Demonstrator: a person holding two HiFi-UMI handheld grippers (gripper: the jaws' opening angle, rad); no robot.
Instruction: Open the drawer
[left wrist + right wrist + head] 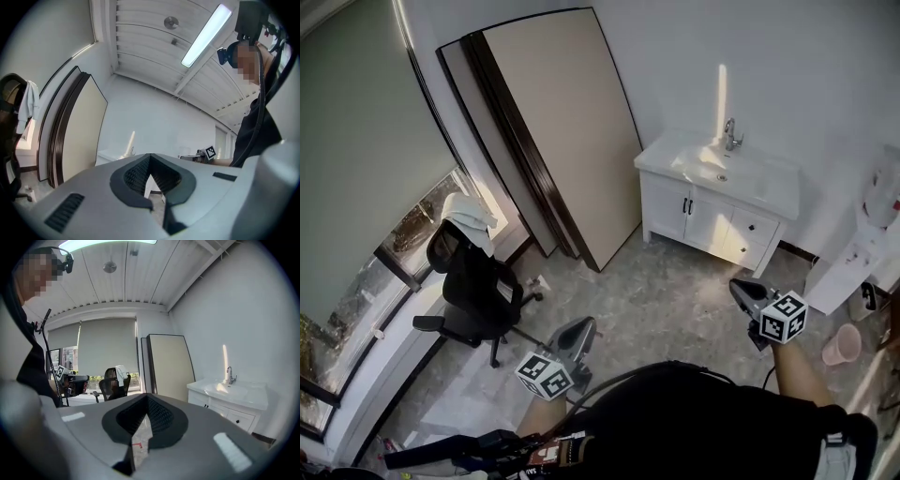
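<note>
We stand in the near part of the room, well apart from the white vanity cabinet (712, 217) that sits against the far right wall under its basin and faucet (730, 134). The drawer (752, 228) we want seems to be the front with a small dark knob on the right part of that cabinet, beside the two doors. It looks fully pushed in, so the task has not begun.

We hold the left gripper (584, 327) out in front at the near middle. Its jaws are pressed together with nothing between them. The right gripper (740, 287) reaches further toward the cabinet, and its jaws are likewise closed and empty. We judge both are carried shut and roughly level simply because there is nothing to grasp yet, and the right one, nearer the drawer's side, looks the likelier to take the knob.

To the left, an office chair (473, 291) with a white cloth over its back stands by the window, and large panels (562, 122) lean on the far wall, clear of the bare floor (666, 295) between us and the cabinet.
</note>
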